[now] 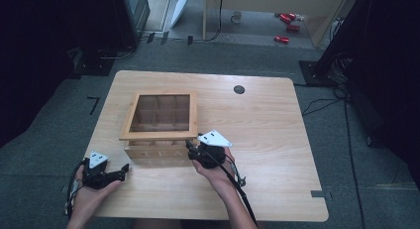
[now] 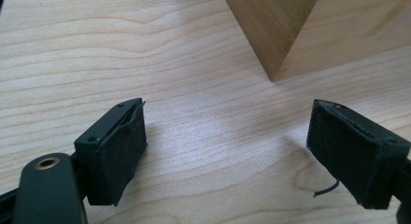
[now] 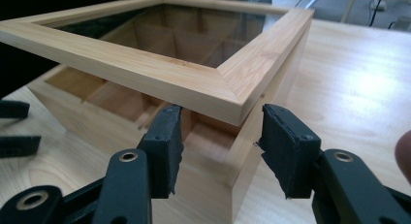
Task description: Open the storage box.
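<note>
Tea box (image 1: 157, 135) lid (image 1: 161, 115) raised; wooden compartments inside bare.

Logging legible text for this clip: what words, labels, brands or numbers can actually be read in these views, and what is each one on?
"TEA": faint letters on the front wall of the wooden tea box, in the high view.
The red items on the floor beyond the table are too small to read any print.
Nothing legible on either gripper.
</note>
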A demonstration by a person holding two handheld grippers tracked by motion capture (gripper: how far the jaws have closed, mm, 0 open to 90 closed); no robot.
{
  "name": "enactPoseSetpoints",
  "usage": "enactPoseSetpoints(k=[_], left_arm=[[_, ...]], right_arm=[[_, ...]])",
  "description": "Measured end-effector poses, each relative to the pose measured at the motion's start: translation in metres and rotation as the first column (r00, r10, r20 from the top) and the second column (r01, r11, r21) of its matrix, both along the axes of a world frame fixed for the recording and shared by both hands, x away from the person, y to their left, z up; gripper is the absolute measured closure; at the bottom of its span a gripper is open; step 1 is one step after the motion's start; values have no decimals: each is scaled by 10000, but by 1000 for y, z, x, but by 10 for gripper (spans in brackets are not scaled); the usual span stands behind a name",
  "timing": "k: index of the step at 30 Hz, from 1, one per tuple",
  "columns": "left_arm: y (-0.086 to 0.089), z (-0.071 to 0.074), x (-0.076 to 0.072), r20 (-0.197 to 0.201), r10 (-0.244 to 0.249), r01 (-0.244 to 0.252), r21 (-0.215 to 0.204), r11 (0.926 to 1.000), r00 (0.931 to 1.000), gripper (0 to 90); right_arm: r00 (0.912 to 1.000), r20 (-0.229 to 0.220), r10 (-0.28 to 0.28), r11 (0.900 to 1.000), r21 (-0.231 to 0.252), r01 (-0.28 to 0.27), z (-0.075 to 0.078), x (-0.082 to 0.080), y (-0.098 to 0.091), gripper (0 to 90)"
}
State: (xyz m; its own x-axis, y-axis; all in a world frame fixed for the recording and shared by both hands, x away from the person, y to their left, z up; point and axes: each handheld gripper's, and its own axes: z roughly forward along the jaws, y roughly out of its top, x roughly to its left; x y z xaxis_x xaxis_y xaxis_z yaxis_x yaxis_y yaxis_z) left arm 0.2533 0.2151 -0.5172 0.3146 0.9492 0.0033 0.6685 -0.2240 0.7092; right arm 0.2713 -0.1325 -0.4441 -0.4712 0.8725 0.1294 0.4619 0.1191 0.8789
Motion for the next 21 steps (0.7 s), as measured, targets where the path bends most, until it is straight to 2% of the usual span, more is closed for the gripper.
enactPoseSetpoints(k=[14,17,21], left_arm=[[-1,0,0,97,137,-138,51,9999,9999,182],[-1,0,0,92,137,-137,58,9999,9999,183],[-1,0,0,105,162,-163,38,9999,9998,185]], right_arm=[[9981,615,54,9999,-123,-47,34,13,-1,484],[9977,677,62,10000,-24,-61,41,18,-2,480],[9967,807,10,9999,-120,0,52,26,-1,480]])
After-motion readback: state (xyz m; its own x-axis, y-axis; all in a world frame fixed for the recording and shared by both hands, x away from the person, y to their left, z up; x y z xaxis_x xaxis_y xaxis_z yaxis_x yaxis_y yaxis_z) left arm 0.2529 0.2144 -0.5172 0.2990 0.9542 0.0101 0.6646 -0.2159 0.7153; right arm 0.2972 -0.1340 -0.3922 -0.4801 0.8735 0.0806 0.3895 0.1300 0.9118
